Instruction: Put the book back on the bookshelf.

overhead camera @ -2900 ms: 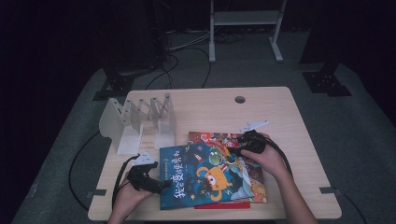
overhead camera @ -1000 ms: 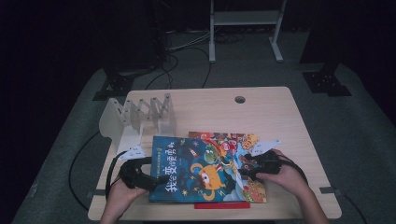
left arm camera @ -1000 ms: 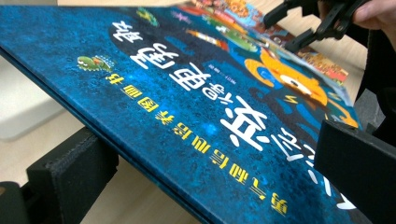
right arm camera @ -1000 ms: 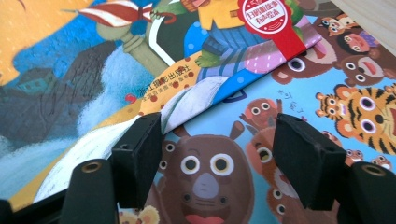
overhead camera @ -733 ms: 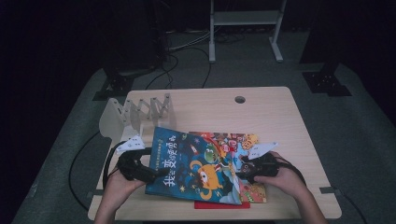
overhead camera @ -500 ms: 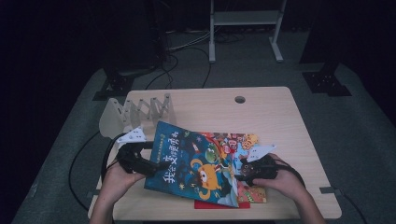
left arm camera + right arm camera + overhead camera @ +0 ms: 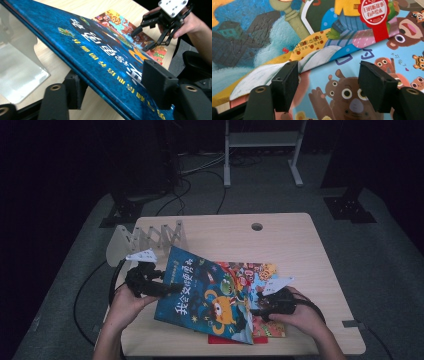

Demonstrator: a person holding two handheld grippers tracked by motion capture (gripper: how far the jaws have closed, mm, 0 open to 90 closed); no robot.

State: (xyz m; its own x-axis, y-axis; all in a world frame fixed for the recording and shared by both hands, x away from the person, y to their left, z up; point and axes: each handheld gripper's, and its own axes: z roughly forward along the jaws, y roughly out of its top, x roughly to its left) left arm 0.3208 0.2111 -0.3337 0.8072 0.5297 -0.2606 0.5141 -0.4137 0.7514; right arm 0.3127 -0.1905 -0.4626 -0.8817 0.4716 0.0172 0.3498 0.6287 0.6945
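Blue picture book (image 7: 207,297) tilted above the table (image 7: 295,245), spine edge clamped in left gripper (image 7: 167,289). Right gripper (image 7: 257,311) spread, empty, beside its far edge. Probably stiff, light, glossy-slick; best gripped at edges.

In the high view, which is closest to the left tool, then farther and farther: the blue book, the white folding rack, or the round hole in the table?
From the left tool:
1. Blue book, clamped in the tool at its left edge.
2. White folding rack, just behind the tool at the table's back left.
3. Round hole, far across, near the back edge on the right.
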